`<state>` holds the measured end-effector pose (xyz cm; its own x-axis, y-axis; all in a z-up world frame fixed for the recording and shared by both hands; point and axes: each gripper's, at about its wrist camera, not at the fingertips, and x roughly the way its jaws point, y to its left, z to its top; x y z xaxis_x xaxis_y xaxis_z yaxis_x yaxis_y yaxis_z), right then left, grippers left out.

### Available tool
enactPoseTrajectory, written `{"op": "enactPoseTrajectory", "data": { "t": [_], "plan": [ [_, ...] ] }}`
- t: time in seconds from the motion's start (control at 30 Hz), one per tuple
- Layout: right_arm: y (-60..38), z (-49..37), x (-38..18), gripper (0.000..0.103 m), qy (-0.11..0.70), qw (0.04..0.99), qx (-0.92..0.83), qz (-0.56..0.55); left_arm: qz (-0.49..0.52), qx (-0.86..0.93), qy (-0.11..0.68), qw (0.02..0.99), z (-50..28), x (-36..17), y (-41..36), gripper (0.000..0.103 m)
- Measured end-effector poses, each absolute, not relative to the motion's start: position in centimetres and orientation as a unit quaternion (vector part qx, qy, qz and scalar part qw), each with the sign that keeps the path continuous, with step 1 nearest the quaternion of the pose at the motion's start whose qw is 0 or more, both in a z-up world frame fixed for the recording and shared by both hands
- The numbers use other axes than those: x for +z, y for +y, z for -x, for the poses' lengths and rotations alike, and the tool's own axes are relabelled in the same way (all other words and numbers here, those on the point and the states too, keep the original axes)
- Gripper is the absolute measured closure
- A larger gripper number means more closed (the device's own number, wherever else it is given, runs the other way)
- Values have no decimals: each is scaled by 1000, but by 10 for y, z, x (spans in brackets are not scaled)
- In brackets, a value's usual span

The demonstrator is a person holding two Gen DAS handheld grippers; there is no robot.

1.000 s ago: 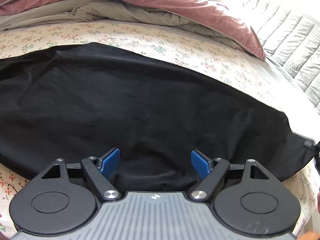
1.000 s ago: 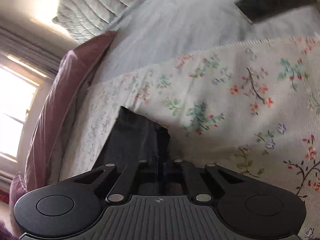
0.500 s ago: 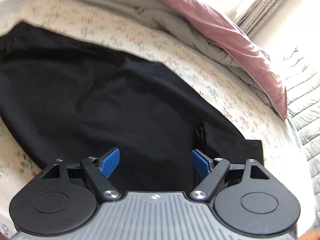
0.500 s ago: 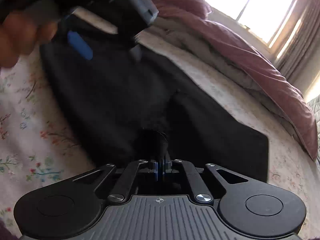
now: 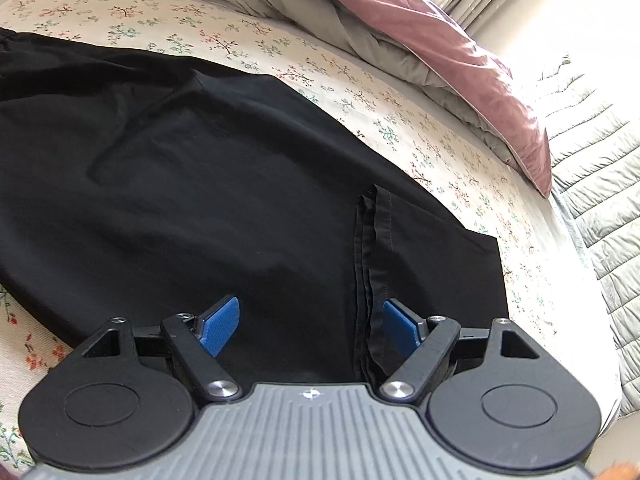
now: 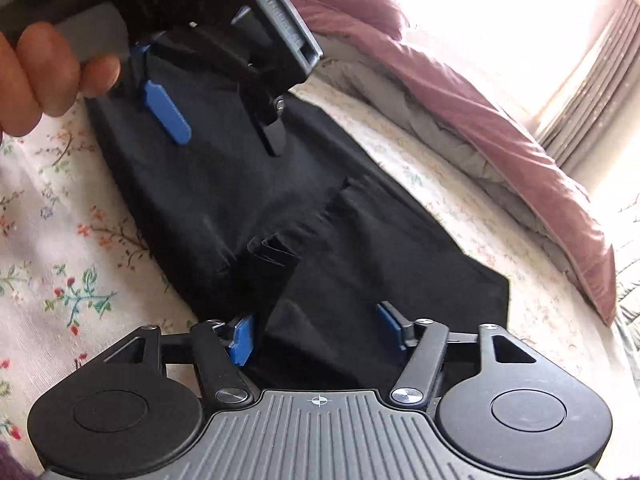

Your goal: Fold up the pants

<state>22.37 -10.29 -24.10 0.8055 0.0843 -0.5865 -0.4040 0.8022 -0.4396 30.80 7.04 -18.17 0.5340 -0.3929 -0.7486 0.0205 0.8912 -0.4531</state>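
Black pants (image 5: 200, 160) lie spread on the floral sheet (image 5: 420, 136), with the leg end folded back so its hem (image 5: 374, 240) rests on top. My left gripper (image 5: 310, 308) hovers open just above the cloth, the hem edge near its right pad and nothing pinched. In the right wrist view the folded black pants (image 6: 360, 248) lie under my right gripper (image 6: 316, 316). Its jaws are opening, with cloth lying loose between the blue pads and not pressed. The left gripper (image 6: 220, 128) shows there at top left, open, held by a person's hand (image 6: 40, 68).
A dusty-pink duvet (image 5: 460, 52) over a grey blanket (image 5: 304, 4) is bunched along the far side of the bed. A quilted grey cover (image 5: 592, 184) lies at the right. A bright window (image 6: 520, 12) and curtain stand beyond.
My right gripper swung over from the bare sheet with the pant leg end pinched, laid it on the pants, then opened off it. My left gripper slid sideways and rolled, staying open.
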Motion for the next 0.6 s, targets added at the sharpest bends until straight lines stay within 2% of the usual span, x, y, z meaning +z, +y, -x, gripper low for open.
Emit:
{"op": "enactPoseTrajectory", "data": {
  "t": [0.2, 0.3, 0.43, 0.6],
  "plan": [
    [-86, -211, -236, 45, 251, 910, 175, 279, 208, -125, 469, 849, -307, -184, 76, 8],
    [-83, -211, -235, 53, 256, 912, 186, 262, 208, -125, 472, 848, -307, -185, 75, 8],
    [-85, -219, -232, 90, 271, 914, 193, 233, 209, -129, 470, 848, -307, -182, 75, 8],
    [-94, -227, -226, 90, 298, 914, 214, 175, 210, -129, 469, 848, -308, -182, 77, 8]
  ]
}}
